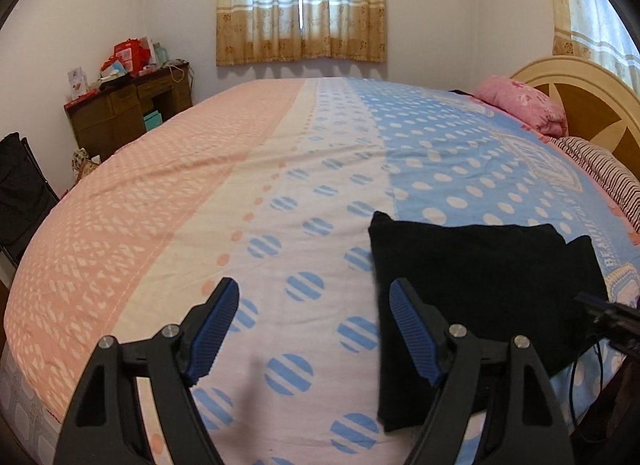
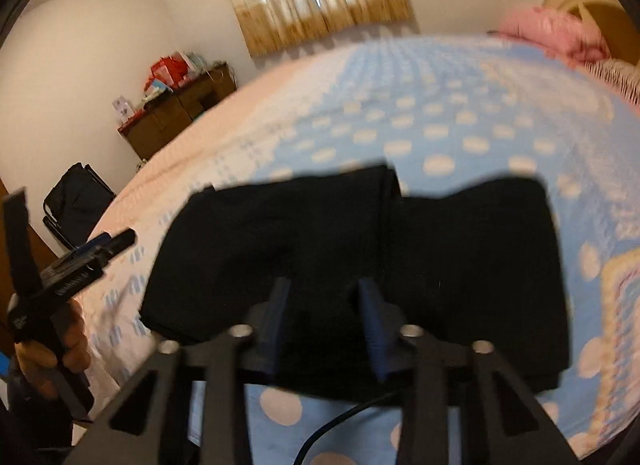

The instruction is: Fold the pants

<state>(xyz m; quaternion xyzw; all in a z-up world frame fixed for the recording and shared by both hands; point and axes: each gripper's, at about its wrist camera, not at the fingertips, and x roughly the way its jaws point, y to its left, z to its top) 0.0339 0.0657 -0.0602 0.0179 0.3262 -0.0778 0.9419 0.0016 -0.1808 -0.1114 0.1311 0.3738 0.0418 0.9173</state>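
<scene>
While folded black pants [image 1: 480,289] lie on bedspread [image 1: 200,205], left tool [image 1: 314,297] wide, right tool [image 2: 324,293] parted, empty; pink pillow [image 1: 520,105] beyond.

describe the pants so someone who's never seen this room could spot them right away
Start at the big bed with its pink, white and blue dotted cover. On the blue-and-white part at the near edge, toward the headboard side, lies a folded black bundle: the pants. They are the only plain black thing on the patterned cover, unlike the pink pillow farther up.
</scene>
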